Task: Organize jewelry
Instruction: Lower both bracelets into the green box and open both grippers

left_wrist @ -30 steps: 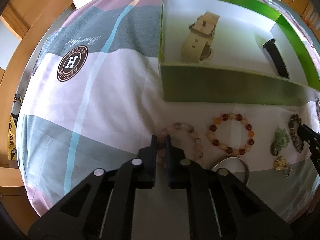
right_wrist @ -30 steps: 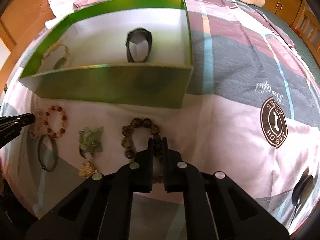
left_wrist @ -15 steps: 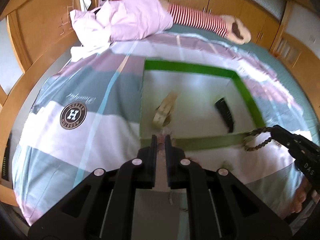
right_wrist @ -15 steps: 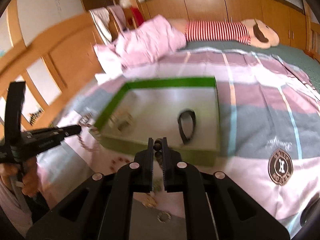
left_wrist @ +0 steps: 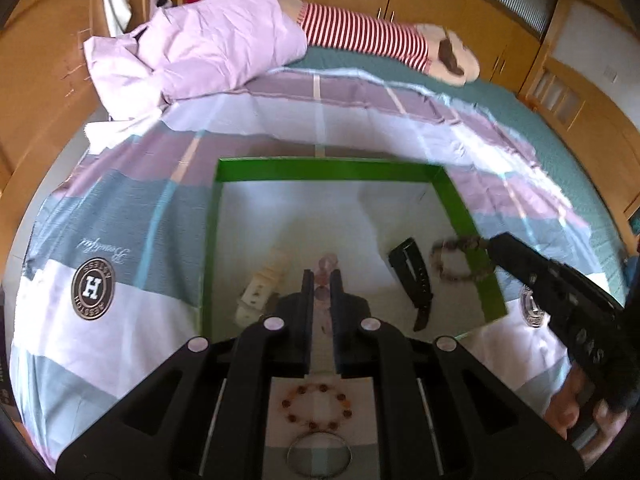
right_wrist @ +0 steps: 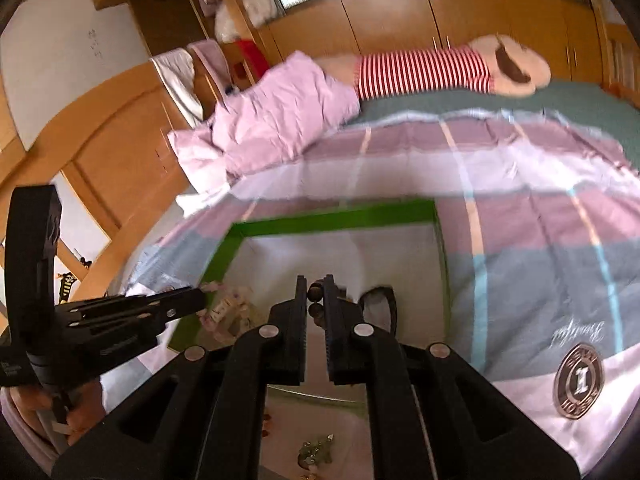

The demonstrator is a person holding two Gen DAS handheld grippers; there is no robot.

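Nearest to you, under the left claw (left_wrist: 321,280), an amber bead bracelet (left_wrist: 316,406) and a thin metal bangle (left_wrist: 319,456) lie on the bed cover (left_wrist: 132,344), seen through the gap in the claw's frame. The left claw itself is clamped on a pale pink bead bracelet (left_wrist: 326,266): the beads sit between its two fingers and show just past the tips. This bracelet hangs over the inside of the green box (left_wrist: 328,170), above its white floor.

On that floor, just to the left of the left claw's tips, lies a cream watch (left_wrist: 260,288). To the right lies a black band (left_wrist: 414,276). Further right, your right claw (left_wrist: 490,244) comes into the left wrist view, and a dark bead bracelet (left_wrist: 456,260) hangs from its tip, over the right wall of the box.

In the right wrist view, the right claw (right_wrist: 315,294) is clamped on the dark bead bracelet (right_wrist: 315,292); the brown beads are pressed between the fingers near the tips. Below it, on the cover, a small green piece of jewelry (right_wrist: 316,450) is visible. The claw points over the near wall of the green box (right_wrist: 332,218), and the black band (right_wrist: 380,300) lies just to the right of its tips. On the left, your hand (right_wrist: 48,416) holds the left claw (right_wrist: 202,300), which holds the pink beads over the left part of the box.

Beyond the box, a pink blanket (left_wrist: 200,48) and a plush toy with red and white stripes (left_wrist: 368,40) lie at the far end of the bed.
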